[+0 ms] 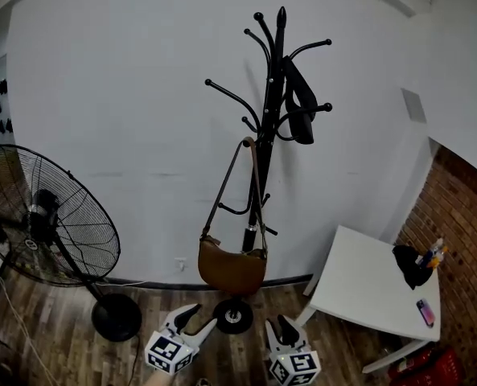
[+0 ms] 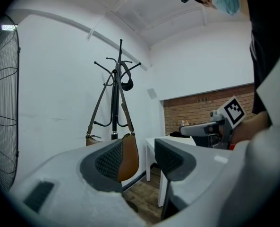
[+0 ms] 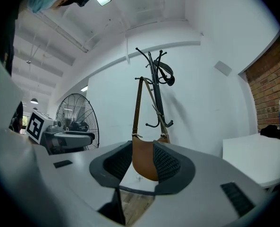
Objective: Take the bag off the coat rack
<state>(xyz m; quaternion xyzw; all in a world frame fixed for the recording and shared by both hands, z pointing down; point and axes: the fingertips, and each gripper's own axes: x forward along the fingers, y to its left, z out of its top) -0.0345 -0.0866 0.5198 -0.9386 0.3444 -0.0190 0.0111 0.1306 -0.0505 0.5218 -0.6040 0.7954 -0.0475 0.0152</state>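
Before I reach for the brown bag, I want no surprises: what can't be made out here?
Where the strap hooks the coat rack: head view, too small.
Brown bag, left part: left gripper view, behind a finger of the left gripper.
Items on the white table: head view, too small.

White wall (image 1: pixel 125 79), wood floor (image 1: pixel 61 352), standing fan (image 1: pixel 49 227) at left, white bench (image 1: pixel 359 284) lower right, brick wall (image 1: pixel 463 223) at right edge

Bag (image 1: pixel 232 268) on coat rack (image 1: pixel 271 111) (fan (image 1: pixel 49 225) left, table (image 1: pixel 359 284) right).
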